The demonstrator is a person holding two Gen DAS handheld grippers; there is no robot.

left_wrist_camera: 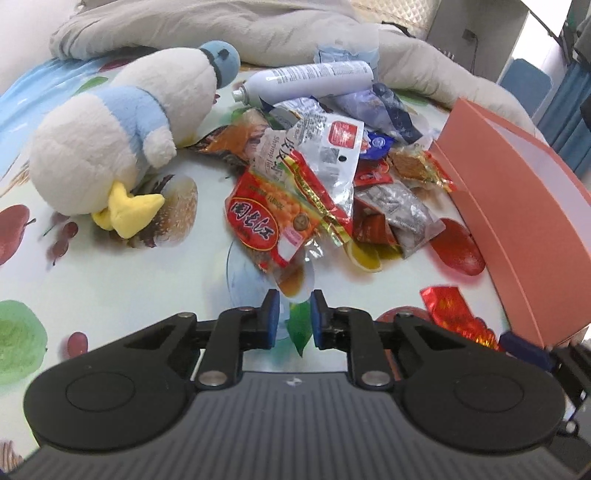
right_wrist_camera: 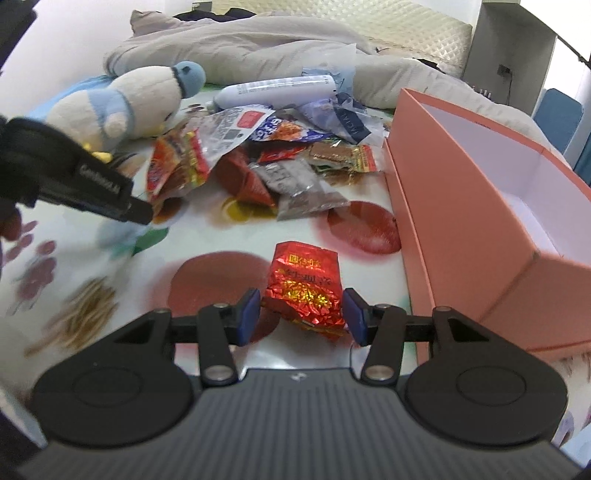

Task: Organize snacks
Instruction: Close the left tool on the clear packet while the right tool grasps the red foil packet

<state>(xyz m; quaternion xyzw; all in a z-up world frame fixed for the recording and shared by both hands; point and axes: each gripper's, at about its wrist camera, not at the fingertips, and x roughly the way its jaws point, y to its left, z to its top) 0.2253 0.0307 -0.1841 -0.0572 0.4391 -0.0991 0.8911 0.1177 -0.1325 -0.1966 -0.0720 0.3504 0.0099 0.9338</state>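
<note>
A pile of snack packets (left_wrist_camera: 325,177) lies on the fruit-print tablecloth; it also shows in the right wrist view (right_wrist_camera: 266,162). A small shiny red packet (right_wrist_camera: 306,288) lies apart, near an open pink box (right_wrist_camera: 480,206). My right gripper (right_wrist_camera: 301,314) is open, its blue pads on either side of that red packet without touching it. My left gripper (left_wrist_camera: 293,317) is open and empty, just short of a red-orange packet (left_wrist_camera: 269,218) at the pile's near edge. The left gripper also shows from the side in the right wrist view (right_wrist_camera: 140,212). The pink box (left_wrist_camera: 517,206) and red packet (left_wrist_camera: 458,317) show at right in the left wrist view.
A white and blue plush duck (left_wrist_camera: 122,144) lies left of the pile. A white spray can (left_wrist_camera: 306,79) lies behind the pile. A grey blanket (left_wrist_camera: 221,26) bunches along the back. The tablecloth (left_wrist_camera: 110,280) covers the surface.
</note>
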